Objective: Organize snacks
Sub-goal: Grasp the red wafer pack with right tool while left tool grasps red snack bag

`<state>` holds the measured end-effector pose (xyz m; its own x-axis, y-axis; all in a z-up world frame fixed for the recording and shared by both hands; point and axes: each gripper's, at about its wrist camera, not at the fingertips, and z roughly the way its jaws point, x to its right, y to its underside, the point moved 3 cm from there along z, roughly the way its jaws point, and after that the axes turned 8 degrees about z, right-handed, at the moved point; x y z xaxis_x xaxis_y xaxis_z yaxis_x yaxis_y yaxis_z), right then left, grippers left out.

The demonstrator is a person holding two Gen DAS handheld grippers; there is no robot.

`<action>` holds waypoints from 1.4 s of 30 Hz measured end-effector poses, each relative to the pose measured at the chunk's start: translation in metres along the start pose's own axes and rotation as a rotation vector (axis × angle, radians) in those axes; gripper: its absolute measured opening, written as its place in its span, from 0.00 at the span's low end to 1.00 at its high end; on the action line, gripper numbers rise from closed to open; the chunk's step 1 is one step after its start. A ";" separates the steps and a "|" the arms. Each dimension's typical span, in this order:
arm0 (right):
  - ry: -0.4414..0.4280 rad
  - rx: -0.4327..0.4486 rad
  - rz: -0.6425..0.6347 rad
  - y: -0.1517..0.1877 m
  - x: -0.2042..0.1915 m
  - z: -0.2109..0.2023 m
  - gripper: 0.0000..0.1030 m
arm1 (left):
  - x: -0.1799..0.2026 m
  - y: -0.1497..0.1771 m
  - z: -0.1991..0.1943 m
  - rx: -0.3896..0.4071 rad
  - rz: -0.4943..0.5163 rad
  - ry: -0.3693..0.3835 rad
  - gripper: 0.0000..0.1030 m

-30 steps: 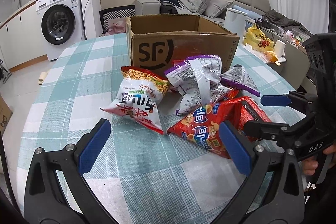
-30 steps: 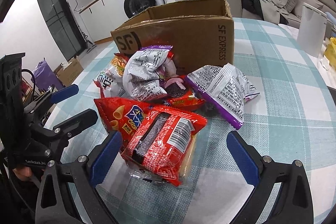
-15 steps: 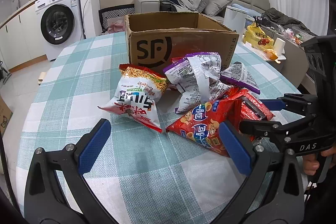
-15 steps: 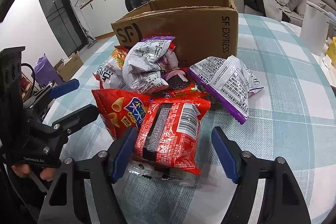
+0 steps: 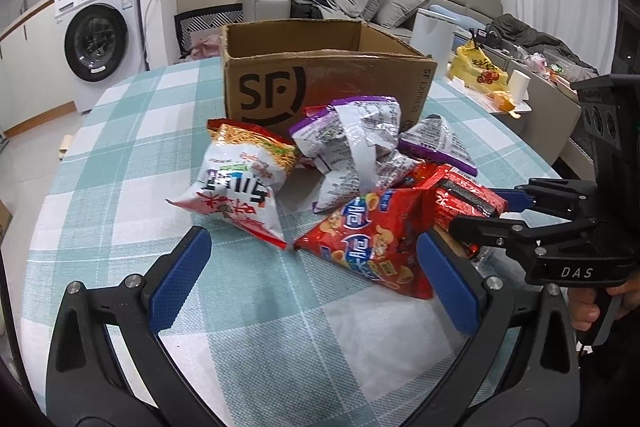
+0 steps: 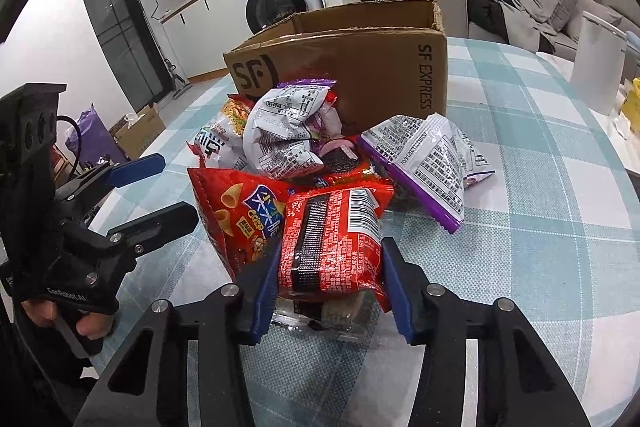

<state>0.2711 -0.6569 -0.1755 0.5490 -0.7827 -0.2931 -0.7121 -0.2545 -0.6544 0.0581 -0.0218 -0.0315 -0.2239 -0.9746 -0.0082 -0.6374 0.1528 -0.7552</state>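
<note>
1. The cardboard box point(image 6: 352, 67), open at the top and printed with a courier logo, stands on the checked surface point(image 5: 248, 307); every place below is given from it.
2. A heap of snack bags lies on the near side of the box, its far edge touching the box's front wall.
3. The red barcode packet point(image 6: 332, 243) is the bag of the heap farthest from the box, resting partly on a clear wrapped item beneath it.
4. The right gripper point(image 6: 326, 291) has its jaws closing on that packet; the blue pads press both its sides, so it is gripped.
5. The red crisp bag point(image 6: 240, 219) lies touching the packet's left side, equally far from the box.
6. A white noodle bag point(image 5: 240, 183) lies nearer the box, toward its left front corner.
7. A crumpled white-and-purple bag point(image 5: 352, 147) sits just before the box's front wall, on top of the heap.
8. Another purple-edged bag point(image 6: 428, 163) lies off the box's right front corner.
9. The left gripper point(image 5: 312, 283) hovers on the near side of the heap, jaws spread wide with nothing between them.
</note>
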 end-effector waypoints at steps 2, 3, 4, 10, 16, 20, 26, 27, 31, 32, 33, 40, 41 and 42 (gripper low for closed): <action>-0.007 0.008 0.009 0.001 0.003 -0.003 0.46 | 0.003 0.000 0.001 -0.003 0.007 0.012 1.00; -0.010 0.010 0.012 0.002 0.004 -0.004 0.46 | 0.004 0.000 0.001 -0.005 0.011 0.015 1.00; -0.012 0.012 0.015 0.002 0.005 -0.005 0.46 | 0.006 0.000 0.002 -0.007 0.016 0.019 1.00; -0.022 0.027 0.025 0.003 0.009 -0.010 0.46 | 0.013 -0.001 0.015 -0.050 0.028 0.023 1.00; -0.032 0.034 0.019 0.004 0.008 -0.012 0.46 | 0.020 -0.007 0.030 -0.075 0.035 0.055 1.00; -0.032 0.036 0.021 0.005 0.008 -0.013 0.46 | 0.025 -0.008 0.041 -0.105 0.041 0.066 0.91; -0.037 0.039 0.022 0.004 0.008 -0.014 0.46 | 0.028 -0.009 0.052 -0.135 0.046 0.082 0.72; -0.037 0.040 0.023 0.004 0.008 -0.014 0.46 | 0.028 -0.009 0.052 -0.133 0.049 0.084 0.67; -0.038 0.044 0.023 0.003 0.008 -0.015 0.46 | 0.032 -0.010 0.050 -0.121 0.067 0.080 0.56; -0.040 0.045 0.023 0.003 0.008 -0.015 0.46 | 0.032 -0.010 0.049 -0.118 0.068 0.085 0.53; -0.040 0.046 0.022 0.003 0.008 -0.015 0.46 | 0.033 -0.010 0.048 -0.113 0.069 0.093 0.49; -0.050 0.063 0.015 0.001 0.005 -0.020 0.46 | 0.034 -0.007 0.037 -0.092 0.069 0.100 0.44; -0.051 0.065 0.015 0.001 0.004 -0.021 0.46 | 0.035 -0.006 0.035 -0.089 0.066 0.104 0.43; -0.054 0.068 0.014 0.000 0.004 -0.022 0.46 | 0.035 -0.005 0.032 -0.084 0.063 0.106 0.43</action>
<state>0.2634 -0.6723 -0.1616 0.5630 -0.7538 -0.3389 -0.6897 -0.2026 -0.6952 0.0775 -0.0617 -0.0488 -0.3392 -0.9405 0.0194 -0.6783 0.2302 -0.6978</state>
